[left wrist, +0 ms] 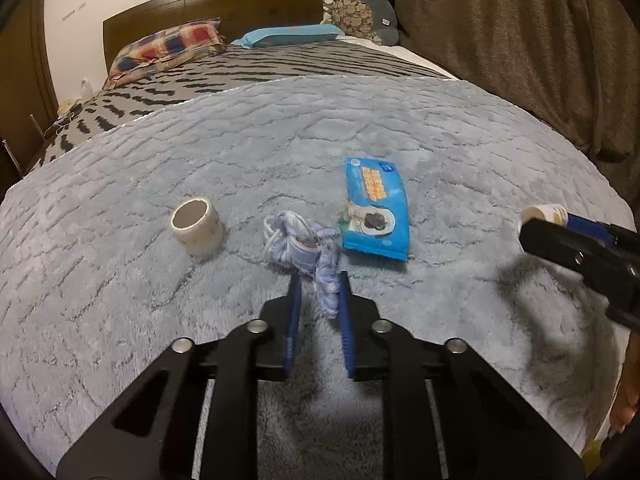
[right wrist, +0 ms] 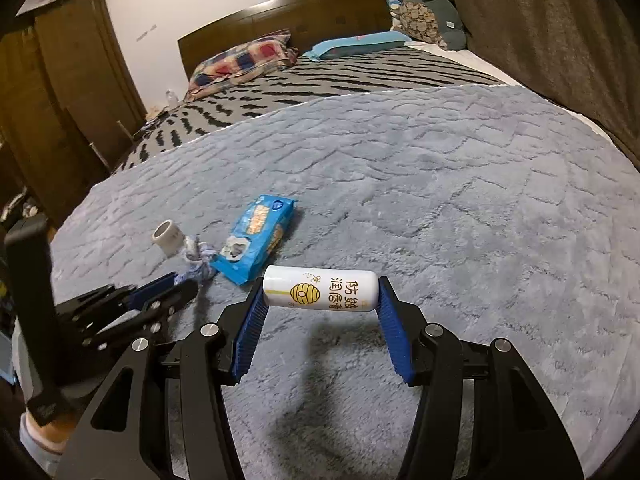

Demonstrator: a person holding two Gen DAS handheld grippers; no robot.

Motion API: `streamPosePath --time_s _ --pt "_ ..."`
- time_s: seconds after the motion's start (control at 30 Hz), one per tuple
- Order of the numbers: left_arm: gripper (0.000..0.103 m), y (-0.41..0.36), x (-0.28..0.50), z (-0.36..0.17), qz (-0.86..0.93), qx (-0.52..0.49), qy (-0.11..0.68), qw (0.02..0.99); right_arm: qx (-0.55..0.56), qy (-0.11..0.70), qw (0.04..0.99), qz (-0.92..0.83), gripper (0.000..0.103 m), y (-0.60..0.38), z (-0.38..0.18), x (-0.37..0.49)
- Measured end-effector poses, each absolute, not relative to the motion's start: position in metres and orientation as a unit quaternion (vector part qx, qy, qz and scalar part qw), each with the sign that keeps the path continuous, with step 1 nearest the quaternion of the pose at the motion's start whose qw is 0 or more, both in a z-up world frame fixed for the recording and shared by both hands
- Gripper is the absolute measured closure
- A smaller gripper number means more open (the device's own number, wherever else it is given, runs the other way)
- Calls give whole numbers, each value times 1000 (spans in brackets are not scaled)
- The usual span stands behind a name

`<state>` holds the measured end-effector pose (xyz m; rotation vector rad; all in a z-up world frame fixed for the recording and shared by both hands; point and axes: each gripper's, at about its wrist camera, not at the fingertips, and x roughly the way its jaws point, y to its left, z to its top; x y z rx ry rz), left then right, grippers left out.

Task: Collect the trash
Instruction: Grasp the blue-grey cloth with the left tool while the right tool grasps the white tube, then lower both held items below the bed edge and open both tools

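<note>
My right gripper (right wrist: 320, 292) is shut on a white tube with a yellow beehive print (right wrist: 320, 289), held end to end above the blanket; the tube also shows in the left wrist view (left wrist: 544, 213). My left gripper (left wrist: 318, 280) is closed around a dangling end of a crumpled pale blue rag (left wrist: 302, 244), which lies bunched on the blanket. A blue wipes packet (left wrist: 376, 208) lies just right of the rag. A roll of tape (left wrist: 197, 226) lies to its left. The rag (right wrist: 196, 254), packet (right wrist: 258, 238) and roll (right wrist: 168, 236) also show in the right wrist view.
All lies on a grey plush blanket (left wrist: 360, 128) over a bed with a striped cover (left wrist: 248, 68), pillows (left wrist: 168, 46) and a wooden headboard (left wrist: 216, 4). Brown curtains (left wrist: 520, 40) hang on the right. A wooden wardrobe (right wrist: 60, 80) stands left.
</note>
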<state>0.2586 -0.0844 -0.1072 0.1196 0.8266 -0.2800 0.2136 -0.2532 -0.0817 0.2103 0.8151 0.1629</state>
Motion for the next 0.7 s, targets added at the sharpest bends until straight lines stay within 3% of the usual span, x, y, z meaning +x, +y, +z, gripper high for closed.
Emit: streamPosePath --time_s 0.07,0.4,0.7 --pt "98 -86 262 -108 -138 63 405 901 101 394 910 82 48 -252 -80 211" --pt "99 -71 223 -84 -135 50 398 906 71 367 923 98 48 -244 -56 177" --pt "99 -48 138 -47 -147 36 369 917 49 337 932 125 48 -237 -34 92"
